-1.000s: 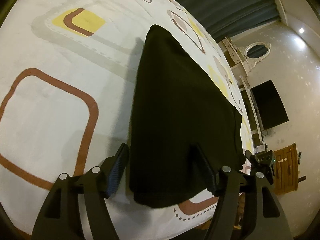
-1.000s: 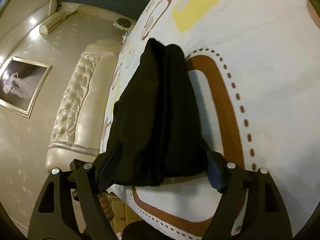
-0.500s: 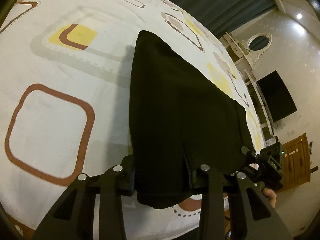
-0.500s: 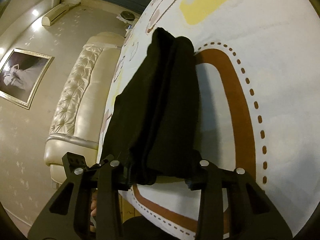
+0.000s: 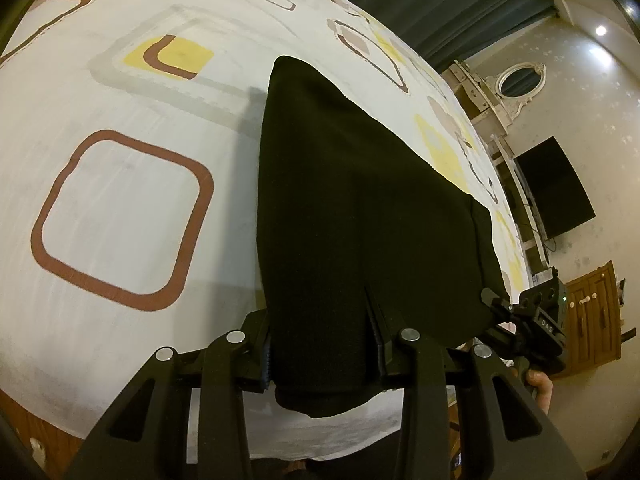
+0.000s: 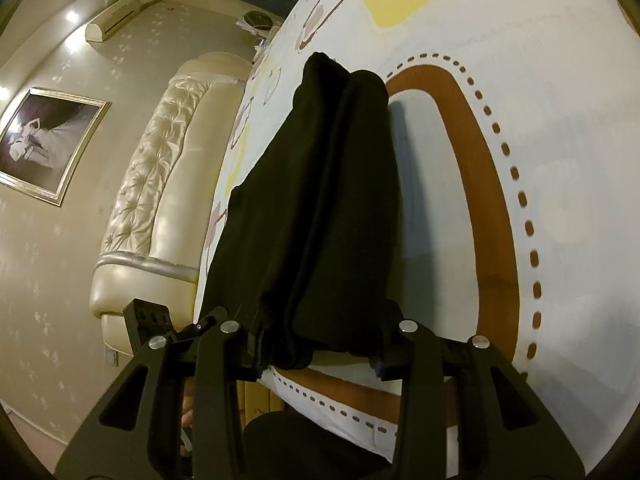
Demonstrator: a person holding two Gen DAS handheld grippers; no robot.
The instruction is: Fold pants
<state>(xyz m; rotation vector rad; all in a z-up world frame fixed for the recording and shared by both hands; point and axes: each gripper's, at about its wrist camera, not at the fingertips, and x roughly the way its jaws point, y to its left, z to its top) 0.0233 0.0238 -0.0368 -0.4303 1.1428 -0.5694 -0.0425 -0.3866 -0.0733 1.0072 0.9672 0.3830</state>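
Note:
The black pants [image 5: 352, 208] lie lengthwise on the patterned bed sheet [image 5: 120, 216], running away from me. My left gripper [image 5: 322, 354] is shut on the near end of the pants, whose edge hangs below the jaws. In the right wrist view the pants [image 6: 320, 208] show as a folded stack of layers. My right gripper [image 6: 320, 350] is shut on the other near corner, just above the sheet [image 6: 560, 160]. The right gripper [image 5: 536, 320] also shows at the left wrist view's right edge.
The bed's near edge runs just below both grippers. A padded cream headboard [image 6: 160, 184] stands left of the bed. A dresser with an oval mirror [image 5: 520, 80], a dark TV [image 5: 556, 188] and a wooden cabinet [image 5: 596, 312] line the far wall.
Both grippers went from open around the near end of the pants to shut on it. The gripped end has lifted slightly off the sheet.

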